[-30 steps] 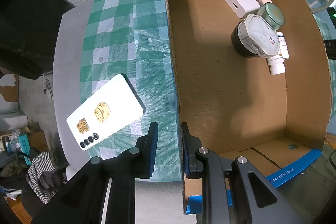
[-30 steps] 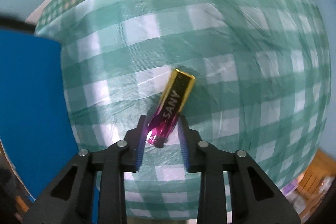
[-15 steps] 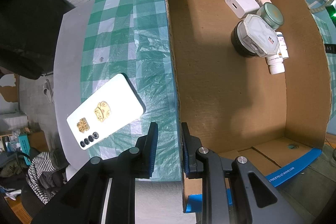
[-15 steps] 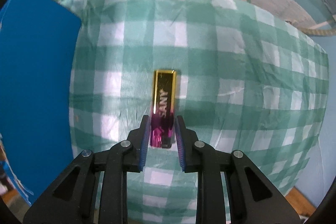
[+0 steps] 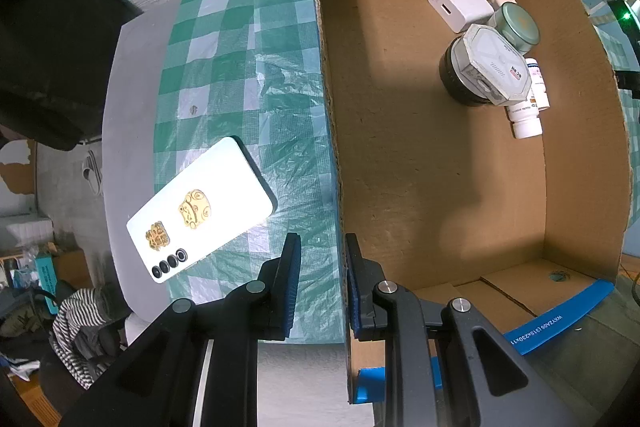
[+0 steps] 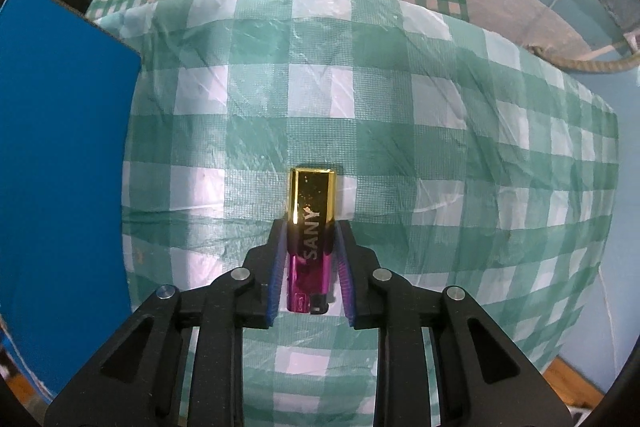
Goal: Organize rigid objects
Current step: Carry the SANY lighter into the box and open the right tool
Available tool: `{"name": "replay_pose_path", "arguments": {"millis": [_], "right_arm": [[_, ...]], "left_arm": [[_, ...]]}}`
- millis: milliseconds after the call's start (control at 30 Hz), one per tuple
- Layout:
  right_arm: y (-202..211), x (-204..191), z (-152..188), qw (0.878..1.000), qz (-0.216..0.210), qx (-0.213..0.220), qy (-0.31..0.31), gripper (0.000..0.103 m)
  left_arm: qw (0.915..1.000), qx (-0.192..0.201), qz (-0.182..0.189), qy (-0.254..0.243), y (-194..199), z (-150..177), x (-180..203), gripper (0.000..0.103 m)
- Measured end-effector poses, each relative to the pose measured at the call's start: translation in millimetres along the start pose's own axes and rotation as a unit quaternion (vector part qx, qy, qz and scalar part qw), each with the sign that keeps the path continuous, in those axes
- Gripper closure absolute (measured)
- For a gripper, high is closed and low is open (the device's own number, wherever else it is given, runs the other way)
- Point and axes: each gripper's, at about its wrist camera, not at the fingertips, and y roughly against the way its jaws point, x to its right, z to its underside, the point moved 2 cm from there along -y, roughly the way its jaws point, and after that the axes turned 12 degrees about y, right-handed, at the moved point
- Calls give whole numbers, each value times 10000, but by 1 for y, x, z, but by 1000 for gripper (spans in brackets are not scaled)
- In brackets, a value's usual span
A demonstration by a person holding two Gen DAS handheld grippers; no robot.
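In the right wrist view my right gripper [image 6: 310, 231] is shut on a gold and magenta lighter [image 6: 311, 227] marked SANY, held above the green checked cloth [image 6: 400, 115]. In the left wrist view my left gripper [image 5: 320, 247] straddles the near left wall of the cardboard box [image 5: 332, 147], its jaws narrowly apart on either side and holding nothing. A white phone [image 5: 200, 209] lies face down on the cloth, left of the box. Inside the box at the far right are a white charger [image 5: 458, 3], a grey octagonal lid on a dark jar [image 5: 486, 71], a green tin [image 5: 518, 27] and white bottles [image 5: 528, 115].
The box's blue outer wall [image 6: 60, 163] stands at the left in the right wrist view. A rope [image 6: 592, 63] lies at the table's far right edge. A dark shape [image 5: 52, 59] hangs at the upper left in the left wrist view. Clothes [image 5: 76, 323] lie on the floor beyond the table edge.
My right gripper closed on the lighter, turned it straight and lifted it off the cloth. The left gripper has not moved.
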Motion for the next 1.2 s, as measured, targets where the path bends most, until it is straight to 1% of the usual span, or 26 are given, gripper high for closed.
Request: {"name": "replay_pose_path", "arguments": {"millis": [133, 267, 467, 833, 1200], "right_arm": [[1, -5, 5, 9999, 19, 6, 109, 81], [2, -7, 10, 9998, -56, -38, 206, 81], [17, -12, 14, 9993, -134, 12, 349, 81], [60, -33, 13, 9968, -257, 241, 715, 81], [107, -58, -4, 9921, -388, 604, 1032, 81]], "left_arm": [[10000, -3, 2, -1, 0, 0, 0, 82], [10000, 6, -4, -10, 0, 1, 0, 82], [10000, 9, -10, -21, 0, 1, 0, 82], [10000, 14, -28, -40, -1, 1, 2, 82], [10000, 17, -16, -32, -1, 2, 2, 82]]}}
